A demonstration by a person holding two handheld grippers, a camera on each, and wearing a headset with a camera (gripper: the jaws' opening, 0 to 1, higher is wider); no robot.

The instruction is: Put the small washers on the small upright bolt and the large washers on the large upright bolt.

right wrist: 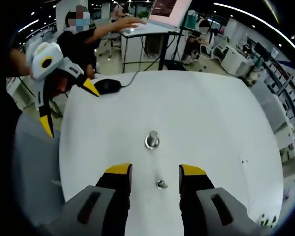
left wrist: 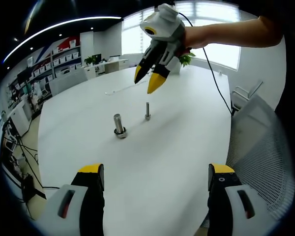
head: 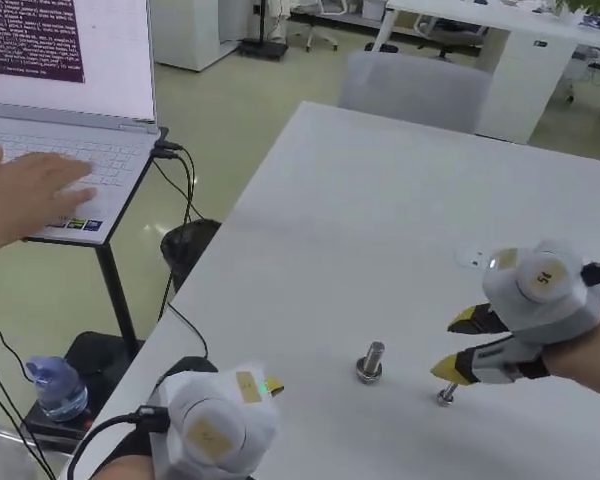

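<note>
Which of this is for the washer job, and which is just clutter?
Job: large bolt, small bolt, left gripper, right gripper.
Clutter: laptop, bottle, mouse, chair.

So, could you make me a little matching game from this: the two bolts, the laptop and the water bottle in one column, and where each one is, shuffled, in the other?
Things:
1. large bolt
2. small bolt
3. laptop
4. water bottle

Places:
A. a person's hand lies on it
B. low down, by the foot of the stand
C. right by the jaw tips of the right hand-held gripper
D. upright on the table, farther from those tips

Pairs: 1-D, 2-C, 3-A, 4-B.
</note>
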